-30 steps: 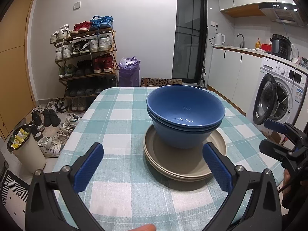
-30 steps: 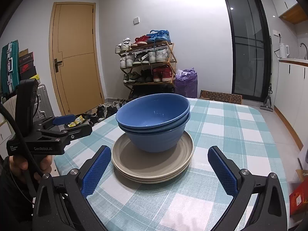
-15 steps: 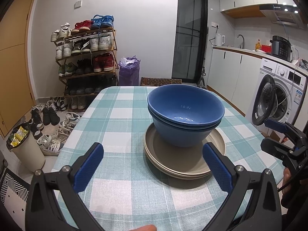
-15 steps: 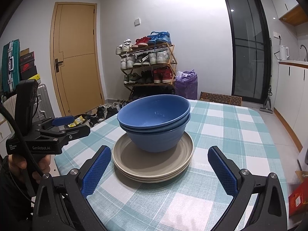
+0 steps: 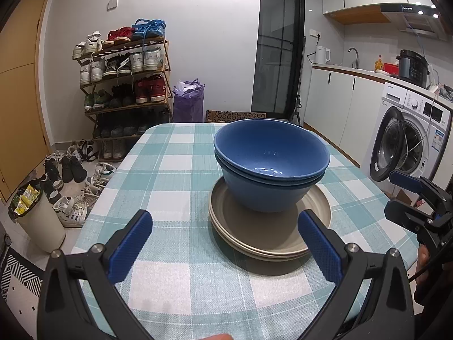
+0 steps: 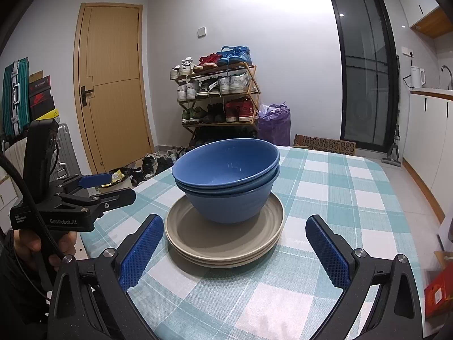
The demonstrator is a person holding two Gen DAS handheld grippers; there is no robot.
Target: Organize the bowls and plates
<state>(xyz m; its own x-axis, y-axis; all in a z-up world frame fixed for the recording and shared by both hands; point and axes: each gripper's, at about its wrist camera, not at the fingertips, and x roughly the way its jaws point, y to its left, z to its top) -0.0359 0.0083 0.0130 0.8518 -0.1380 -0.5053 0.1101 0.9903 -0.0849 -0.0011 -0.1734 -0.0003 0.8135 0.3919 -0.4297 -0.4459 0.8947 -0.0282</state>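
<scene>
Two nested blue bowls (image 5: 270, 164) stand on a stack of beige plates (image 5: 254, 235) on the checked tablecloth (image 5: 170, 175). They also show in the right wrist view: the bowls (image 6: 226, 178) on the plates (image 6: 220, 243). My left gripper (image 5: 223, 243) is open and empty, just short of the plates' near left rim. My right gripper (image 6: 235, 249) is open and empty, its jaws wide on either side of the plates' near edge. Each gripper shows in the other's view, the right one (image 5: 405, 195) at the table's right edge, the left one (image 6: 104, 189) at the left edge.
A shoe rack (image 5: 124, 85) and loose shoes stand beyond the table's far left. A white bin (image 5: 36, 218) sits on the floor at left. A washing machine (image 5: 407, 141) with an open door stands at right under the kitchen counter.
Both grippers have drifted slightly; the stack sits a little lower and nearer in the right wrist view. Bowls and plates have not moved on the table.
</scene>
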